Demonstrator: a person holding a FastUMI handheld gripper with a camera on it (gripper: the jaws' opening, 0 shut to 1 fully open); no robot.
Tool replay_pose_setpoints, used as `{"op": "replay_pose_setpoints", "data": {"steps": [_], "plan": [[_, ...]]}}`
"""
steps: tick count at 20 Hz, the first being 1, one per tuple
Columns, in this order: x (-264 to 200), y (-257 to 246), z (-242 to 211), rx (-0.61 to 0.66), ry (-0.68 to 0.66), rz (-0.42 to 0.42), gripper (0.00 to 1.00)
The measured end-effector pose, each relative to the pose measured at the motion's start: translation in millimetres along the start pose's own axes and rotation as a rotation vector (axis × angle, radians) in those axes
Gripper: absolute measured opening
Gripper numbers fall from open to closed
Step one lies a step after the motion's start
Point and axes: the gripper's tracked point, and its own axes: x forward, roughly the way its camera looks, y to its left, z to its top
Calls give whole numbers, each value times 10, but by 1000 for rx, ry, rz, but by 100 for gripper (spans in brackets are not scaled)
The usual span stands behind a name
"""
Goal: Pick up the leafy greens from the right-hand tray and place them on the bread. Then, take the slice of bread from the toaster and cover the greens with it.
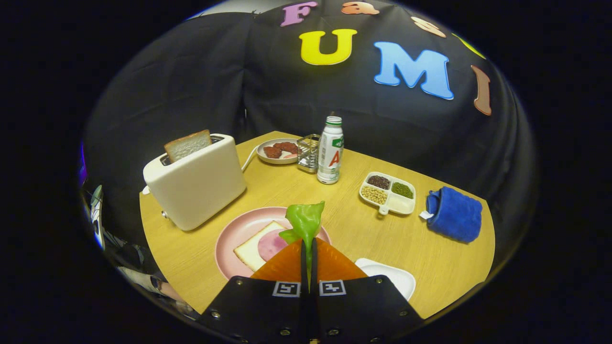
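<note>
Green leafy greens [306,220], pink plate [229,239], white toaster [198,184], blue cloth [455,213], yellow wood-grain table [363,229]

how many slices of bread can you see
2. One slice of bread stands in the toaster. The other bread slice lies on the pink plate under a pink round, just ahead of the gripper, which is shut on the leafy greens.

The bench [363,229] is evenly and brightly lit from above; shadows are soft and short. Mild glare is seen on the toaster [198,184]. Straight edges are bowed by fisheye distortion, most strongly toward 3 and 9 o'clock. Focus is sharp centrally.
</note>
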Motion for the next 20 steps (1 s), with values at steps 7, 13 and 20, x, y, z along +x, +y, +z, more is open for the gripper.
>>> {"op": "replay_pose_setpoints", "data": {"steps": [7,13,20], "plan": [[413,451,-174,-52,88,67,0],[455,450,-150,-67,93,35,20],[420,427,-22,-82,50,14,64]]}}
